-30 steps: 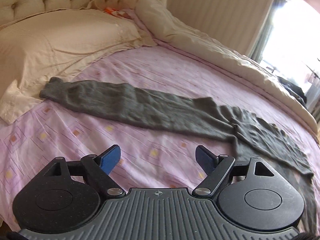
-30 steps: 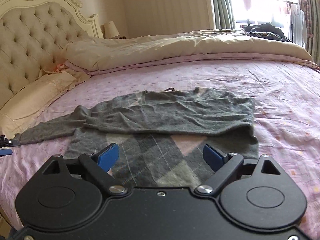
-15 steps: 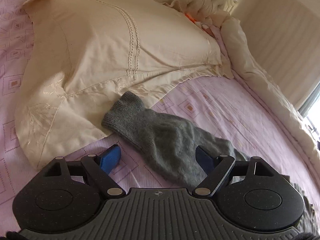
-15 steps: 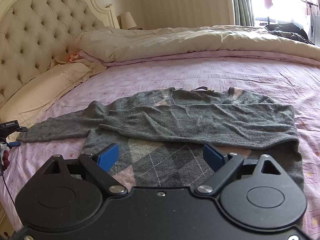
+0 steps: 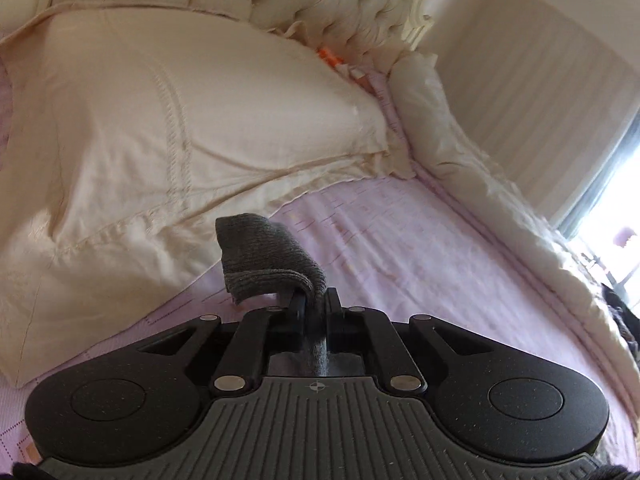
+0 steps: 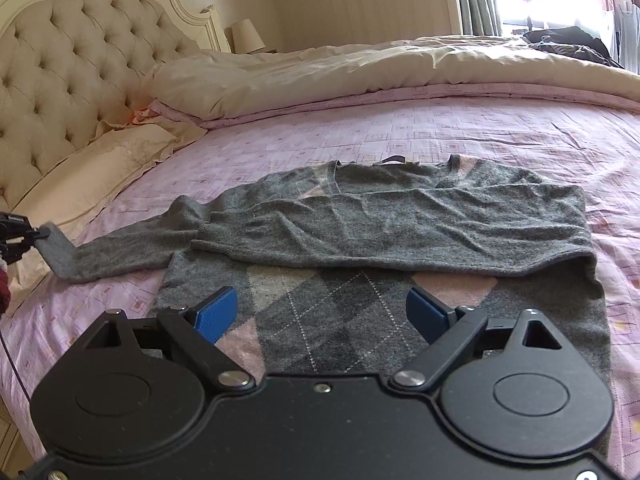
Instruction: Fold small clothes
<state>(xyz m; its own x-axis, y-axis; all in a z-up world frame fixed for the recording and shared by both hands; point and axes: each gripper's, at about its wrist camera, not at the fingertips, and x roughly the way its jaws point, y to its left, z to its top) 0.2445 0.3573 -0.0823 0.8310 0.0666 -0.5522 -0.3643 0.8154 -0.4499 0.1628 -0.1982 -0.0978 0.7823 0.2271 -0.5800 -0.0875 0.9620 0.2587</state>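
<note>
- The grey sweater (image 6: 400, 248) lies flat on the pink bedspread (image 6: 440, 132), its body straight ahead of my right tongs, one sleeve already folded across the chest.
- The other sleeve (image 6: 120, 252) runs long and straight out to the left, toward the pillow (image 5: 180, 128).
- My left tongs (image 5: 313, 304) have just closed and now pinch that sleeve's cuff (image 5: 264, 256); this hand is the nearer one.
- I judge the fold runs along the sleeve's axis, back toward the body.
- My right tongs (image 6: 322, 312) hang spread wide over the hem, holding nothing.
</note>
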